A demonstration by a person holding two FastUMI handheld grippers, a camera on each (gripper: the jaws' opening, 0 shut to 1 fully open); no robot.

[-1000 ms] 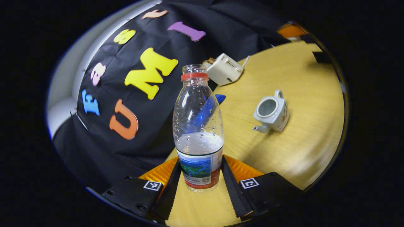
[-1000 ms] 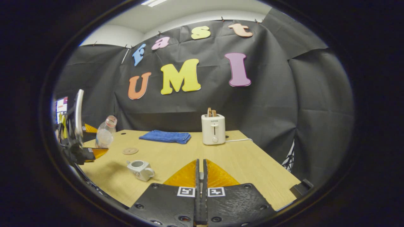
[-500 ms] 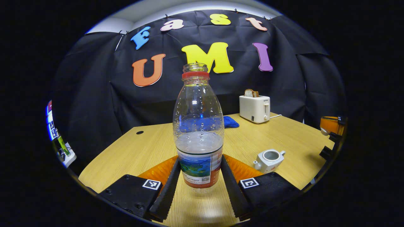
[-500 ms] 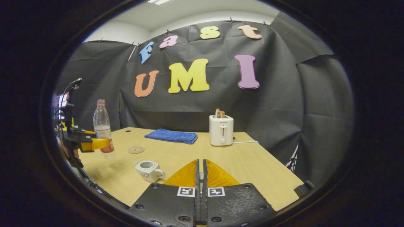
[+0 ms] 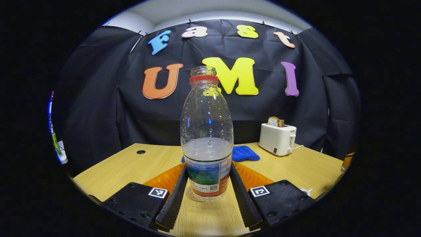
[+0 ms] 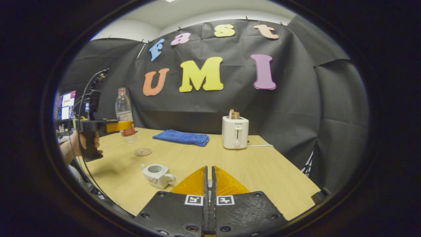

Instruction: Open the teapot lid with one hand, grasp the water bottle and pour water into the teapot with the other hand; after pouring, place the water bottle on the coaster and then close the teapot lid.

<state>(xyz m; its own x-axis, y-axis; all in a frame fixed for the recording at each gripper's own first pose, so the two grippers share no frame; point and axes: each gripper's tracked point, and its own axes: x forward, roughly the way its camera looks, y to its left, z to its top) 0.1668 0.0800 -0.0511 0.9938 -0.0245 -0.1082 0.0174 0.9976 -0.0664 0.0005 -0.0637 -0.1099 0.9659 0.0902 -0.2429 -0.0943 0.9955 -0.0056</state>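
Standing upright between the left gripper's two fingers, the water bottle is clamped at its label band, uncapped and about a third full. In the right gripper view the same bottle hangs above the surface, up and left of the round coaster, with a hand wrapped around the gripper's handle. In the left gripper view the bottle's base overlaps a pale disc on the surface; whether it touches cannot be told.

The teapot sits lidless on the surface, nearer the camera than the coaster, its handle toward the right gripper. That gripper's fingers are pressed together with something thin between their tips; what it is cannot be made out.

Farther back lie a folded blue cloth and a white toaster with bread in its slots.
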